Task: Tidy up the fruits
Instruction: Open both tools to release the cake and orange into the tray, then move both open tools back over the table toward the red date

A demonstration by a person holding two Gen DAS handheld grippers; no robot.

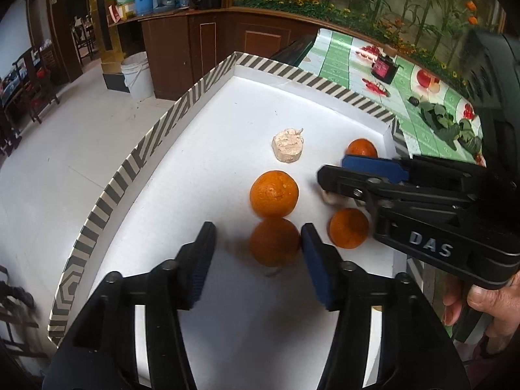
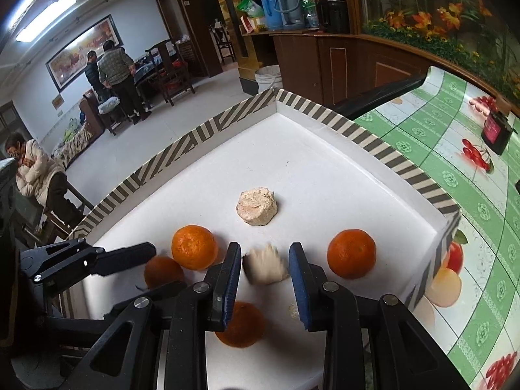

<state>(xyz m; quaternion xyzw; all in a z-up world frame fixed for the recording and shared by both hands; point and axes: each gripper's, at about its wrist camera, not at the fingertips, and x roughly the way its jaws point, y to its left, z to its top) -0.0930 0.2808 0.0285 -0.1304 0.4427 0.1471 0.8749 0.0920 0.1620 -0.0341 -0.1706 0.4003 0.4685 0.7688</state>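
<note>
Field notes, white tray with striped rim on the bench.

My left tool stands part open. An orange sits between its pads; the right pad looks just at the skin, the left pad apart, so nothing is gripped. A second orange lies just beyond it, touching.

My right tool is part open around a pale, blurred lump; pads not pressing it. A similar beige puck lies farther ahead. Another orange sits just right of this tool.

Judgement: oranges are light, firm, round and apt to roll; grip across the widest middle, gently. The lump looks crumbly; squeeze lightly by its sides.
</note>
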